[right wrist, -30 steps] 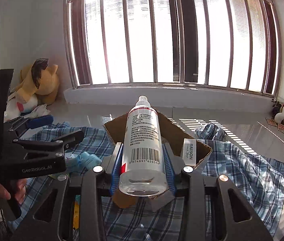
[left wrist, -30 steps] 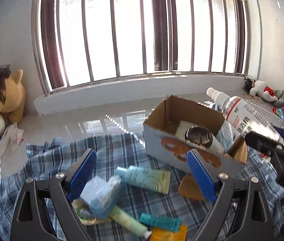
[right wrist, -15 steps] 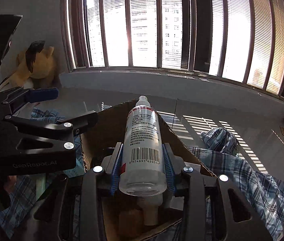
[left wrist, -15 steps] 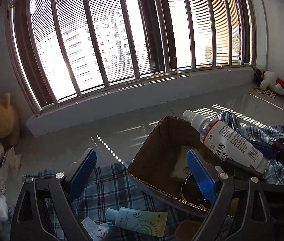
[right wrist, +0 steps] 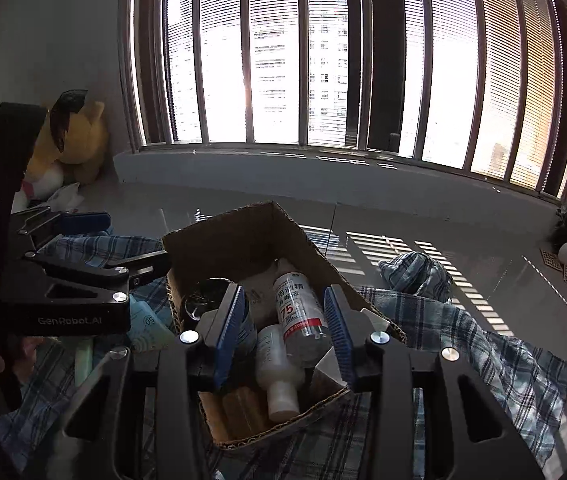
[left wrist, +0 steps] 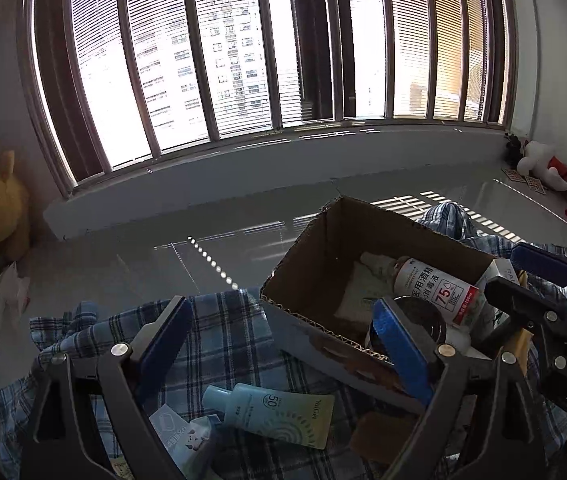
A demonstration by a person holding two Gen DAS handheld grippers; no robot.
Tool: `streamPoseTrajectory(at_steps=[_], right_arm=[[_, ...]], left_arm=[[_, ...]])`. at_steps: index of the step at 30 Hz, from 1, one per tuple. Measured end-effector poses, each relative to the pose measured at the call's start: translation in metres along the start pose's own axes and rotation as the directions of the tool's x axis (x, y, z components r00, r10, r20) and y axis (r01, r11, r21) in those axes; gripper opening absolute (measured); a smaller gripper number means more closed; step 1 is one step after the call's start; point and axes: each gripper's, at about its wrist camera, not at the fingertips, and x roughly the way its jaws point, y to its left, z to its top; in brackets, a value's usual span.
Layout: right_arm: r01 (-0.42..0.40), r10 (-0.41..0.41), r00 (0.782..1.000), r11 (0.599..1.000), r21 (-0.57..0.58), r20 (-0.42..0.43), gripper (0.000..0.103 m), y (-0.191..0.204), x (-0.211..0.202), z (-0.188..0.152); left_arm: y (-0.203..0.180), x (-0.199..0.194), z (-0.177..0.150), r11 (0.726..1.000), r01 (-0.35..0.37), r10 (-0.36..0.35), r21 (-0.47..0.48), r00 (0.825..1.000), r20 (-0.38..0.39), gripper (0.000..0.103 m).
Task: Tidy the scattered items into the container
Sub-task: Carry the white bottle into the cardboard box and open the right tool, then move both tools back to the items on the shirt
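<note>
The right claw (right wrist: 283, 332), jaws just eased apart, hung over the alcohol bottle (right wrist: 297, 310) lying lengthwise in the box (right wrist: 219, 236); the wide-open, empty left claw (left wrist: 283, 344) sat nearer the sunscreen tube (left wrist: 279, 414), at lower centre.

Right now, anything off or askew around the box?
Nothing spilled or broken. The cardboard box holds a jumble: the clear alcohol bottle lies on its side, leaning across a white bottle. The blue tube and tissue pack lie outside it on the bunched plaid cloth.
</note>
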Motion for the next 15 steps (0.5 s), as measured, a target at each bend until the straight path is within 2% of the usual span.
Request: streamPoseTrajectory(at_steps=[6,10,13,15], right_arm=[[-0.085,0.085,0.996,0.995,-0.045,0.010,0.040,0.032,-0.038,-0.023],[-0.139,0.137,0.990,0.985,-0.102,-0.025,0.040,0.052,-0.050,-0.041],[-0.215,0.209,0.975,0.972,-0.093,-0.074,0.040,0.061,-0.050,-0.055],[-0.234,0.224,0.969,0.968,-0.093,-0.106,0.040,0.067,-0.042,-0.063]], left_arm=[[-0.005,-0.026,-0.035,0.998,0.026,-0.026,0.059,1.000,-0.001,0.093],[0.001,-0.034,-0.066,0.997,0.042,-0.039,0.062,0.998,-0.045,0.093],[0.010,-0.040,-0.085,0.997,0.010,-0.006,0.080,0.999,-0.049,0.093],[0.015,-0.043,-0.096,0.995,-0.017,0.022,0.094,0.998,-0.053,0.093]])
